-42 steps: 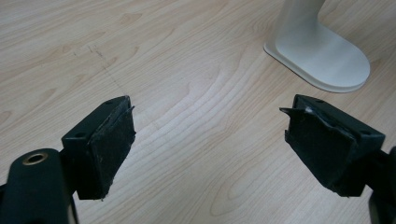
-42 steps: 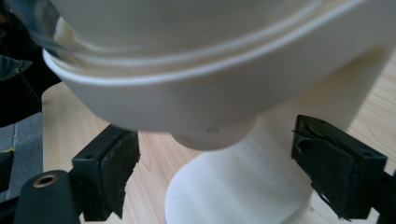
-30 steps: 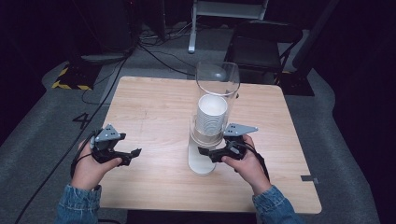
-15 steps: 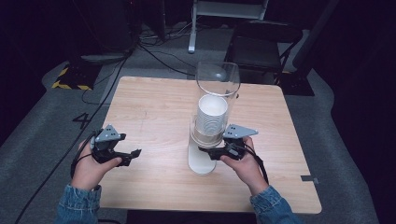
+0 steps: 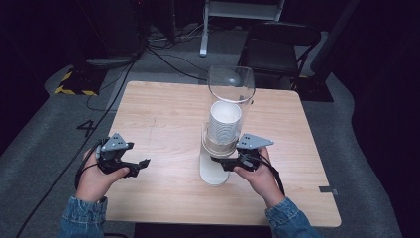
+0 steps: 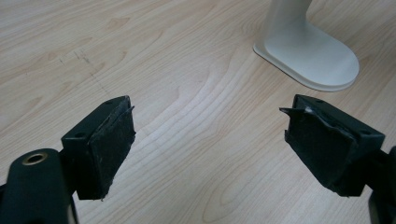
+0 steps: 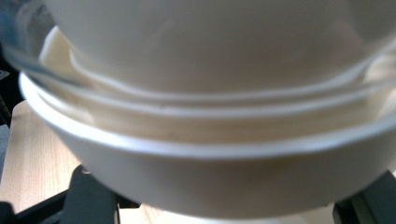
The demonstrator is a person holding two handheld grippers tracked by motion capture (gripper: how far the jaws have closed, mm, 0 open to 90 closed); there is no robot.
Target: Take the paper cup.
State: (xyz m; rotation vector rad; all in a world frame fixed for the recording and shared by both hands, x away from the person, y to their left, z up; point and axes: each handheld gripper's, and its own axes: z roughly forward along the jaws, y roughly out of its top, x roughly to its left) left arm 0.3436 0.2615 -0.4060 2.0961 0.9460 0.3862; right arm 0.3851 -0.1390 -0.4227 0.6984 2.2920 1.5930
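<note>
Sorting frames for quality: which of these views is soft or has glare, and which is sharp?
Right gripper view: the cup sits so close that its rim blurs, and the clear tube smears. Left gripper view: sharp on the wood grain and the claw pads. High view: table evenly lit, surroundings dark, a faint highlight on the tube top.

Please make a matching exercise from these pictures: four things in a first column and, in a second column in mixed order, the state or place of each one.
Things:
1. left tongs
2. right tongs
3. stack of paper cups
4. white base

States or places:
a. inside the clear tube
b. open, with nothing between the jaws
c. flat on the wooden table, under the tube
d. closed on the lowest cup

Pairs: 1-b, 2-d, 3-a, 4-c
</note>
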